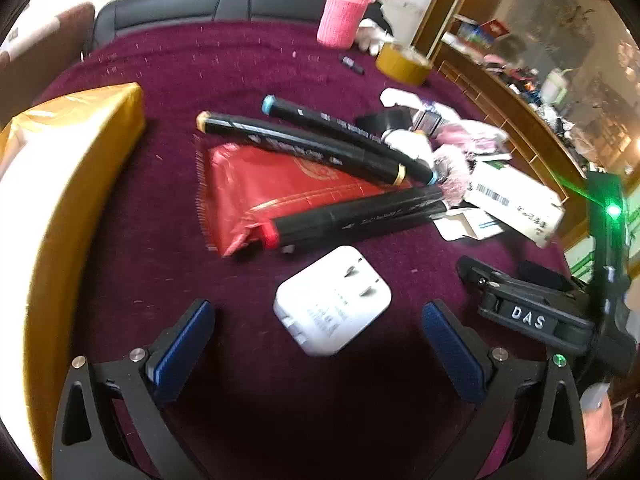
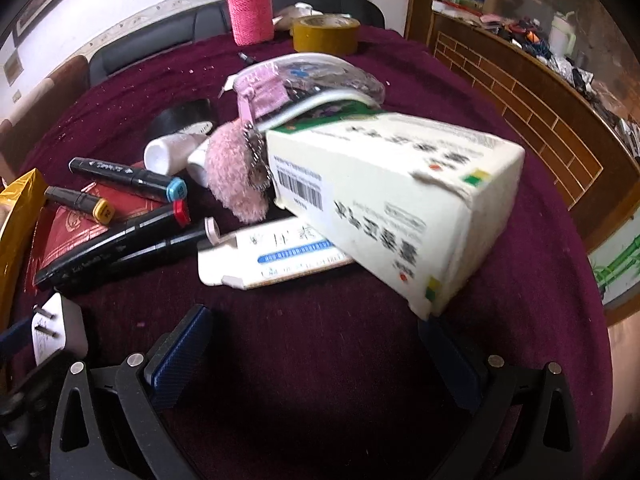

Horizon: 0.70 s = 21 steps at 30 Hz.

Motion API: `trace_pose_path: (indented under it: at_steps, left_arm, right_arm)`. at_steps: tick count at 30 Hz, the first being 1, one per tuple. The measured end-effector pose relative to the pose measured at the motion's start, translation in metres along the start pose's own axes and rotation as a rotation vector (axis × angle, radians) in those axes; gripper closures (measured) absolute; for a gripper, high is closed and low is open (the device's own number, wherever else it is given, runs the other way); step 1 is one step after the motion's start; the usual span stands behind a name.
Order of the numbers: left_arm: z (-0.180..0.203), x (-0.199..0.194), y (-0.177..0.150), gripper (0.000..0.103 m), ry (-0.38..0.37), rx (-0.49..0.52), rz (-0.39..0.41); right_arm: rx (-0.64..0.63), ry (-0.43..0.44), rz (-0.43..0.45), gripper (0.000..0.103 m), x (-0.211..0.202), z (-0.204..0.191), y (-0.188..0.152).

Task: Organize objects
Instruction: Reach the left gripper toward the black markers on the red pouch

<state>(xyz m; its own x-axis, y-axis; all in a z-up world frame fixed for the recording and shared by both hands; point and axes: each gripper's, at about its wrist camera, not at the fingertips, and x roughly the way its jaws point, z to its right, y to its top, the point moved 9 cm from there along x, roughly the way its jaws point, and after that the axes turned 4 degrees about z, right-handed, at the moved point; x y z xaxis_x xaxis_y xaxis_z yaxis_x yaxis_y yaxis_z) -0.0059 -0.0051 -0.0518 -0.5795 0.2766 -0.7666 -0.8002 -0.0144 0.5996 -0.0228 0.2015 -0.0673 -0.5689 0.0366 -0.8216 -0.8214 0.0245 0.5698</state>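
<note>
In the left wrist view a white plug adapter (image 1: 332, 300) lies on the maroon cloth between and just ahead of my open left gripper (image 1: 320, 344). Beyond it lie three black markers (image 1: 304, 148) across a red packet (image 1: 276, 192). In the right wrist view my open right gripper (image 2: 316, 352) sits just below a white medicine box (image 2: 400, 208) that leans on a flat white carton (image 2: 272, 260). The box's near corner is close to the right finger. The markers (image 2: 120, 240) and the adapter (image 2: 52, 328) lie to the left. The right gripper also shows in the left wrist view (image 1: 520, 312).
A gold box (image 1: 68, 200) stands at the left. A pink fluffy keychain (image 2: 240, 176) and clear pouch (image 2: 312, 76) lie behind the medicine box. A pink knitted bottle (image 2: 250, 12), a tape roll (image 2: 324, 34), a black tape roll (image 2: 184, 118) and a wooden shelf (image 2: 520, 92) are further off.
</note>
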Motion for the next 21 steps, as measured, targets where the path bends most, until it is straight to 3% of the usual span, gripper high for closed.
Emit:
trace_pose_path:
  at_steps: [2,6,9,13,15,17,19,21]
  left_arm:
    - [-0.004,-0.014,0.003,0.0,0.029,0.055,0.044]
    - [-0.006,-0.029,0.015,0.0,0.024,0.142,0.096]
    - [-0.003,-0.019,0.024,0.0,0.032,0.208,0.061]
    - [0.003,0.0,0.036,0.0,0.037,0.269,0.031]
    - [0.008,0.012,0.034,0.001,-0.007,0.27,-0.005]
    - [0.017,0.021,0.028,0.01,-0.062,0.282,-0.043]
    - [0.027,0.026,0.019,0.01,-0.072,0.316,-0.07]
    - [0.041,0.021,0.01,0.012,-0.143,0.327,-0.086]
  right_arm:
    - [0.011,-0.014,0.0,0.0,-0.006,0.001,-0.002]
    - [0.036,-0.036,0.127,0.0,-0.041,0.01,-0.003]
    - [0.106,-0.02,0.204,0.0,-0.061,0.027,0.001]
    - [0.201,0.033,0.227,0.0,-0.065,0.045,0.008]
    - [0.224,0.044,0.226,0.0,-0.064,0.052,0.008]
    - [0.242,0.067,0.217,0.0,-0.061,0.056,0.005]
    - [0.259,0.097,0.198,0.0,-0.056,0.057,0.005]
    - [0.271,0.116,0.183,0.0,-0.051,0.06,0.004]
